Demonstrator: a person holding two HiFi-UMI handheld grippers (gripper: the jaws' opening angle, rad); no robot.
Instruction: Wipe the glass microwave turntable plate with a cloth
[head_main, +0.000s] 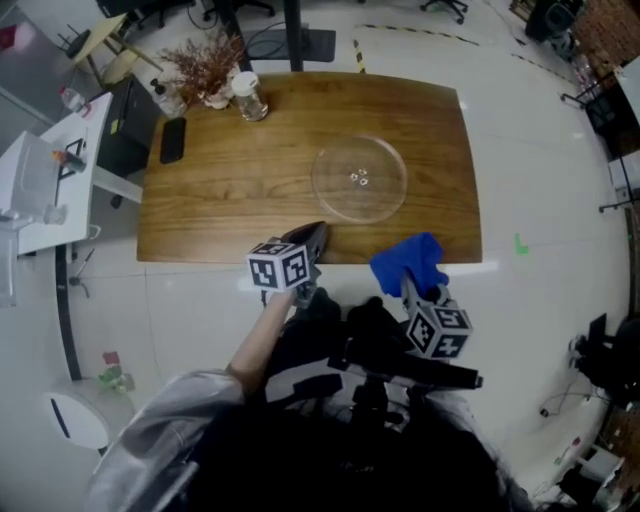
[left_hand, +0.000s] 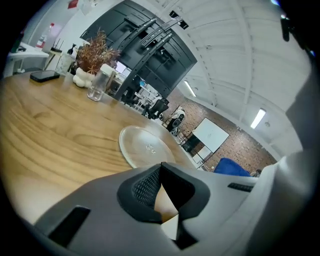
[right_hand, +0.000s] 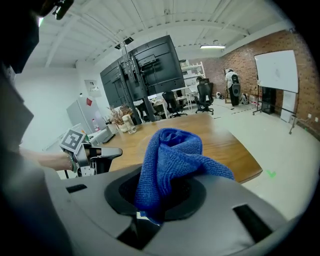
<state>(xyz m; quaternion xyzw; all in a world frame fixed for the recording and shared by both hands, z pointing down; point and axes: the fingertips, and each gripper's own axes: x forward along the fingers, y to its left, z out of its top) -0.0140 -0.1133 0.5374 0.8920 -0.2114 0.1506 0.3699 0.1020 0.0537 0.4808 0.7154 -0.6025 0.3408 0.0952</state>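
Here, right tool (right_hand: 160, 196) clamped on blue cloth (right_hand: 172, 150); left tool (left_hand: 161, 167) closed, empty (glass plate (head_main: 359, 179) on table (head_main: 230, 190)).

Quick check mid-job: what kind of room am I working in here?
Probably an open office or lab: a whiteboard on a brick wall, office chairs, and a wooden table on a pale floor.
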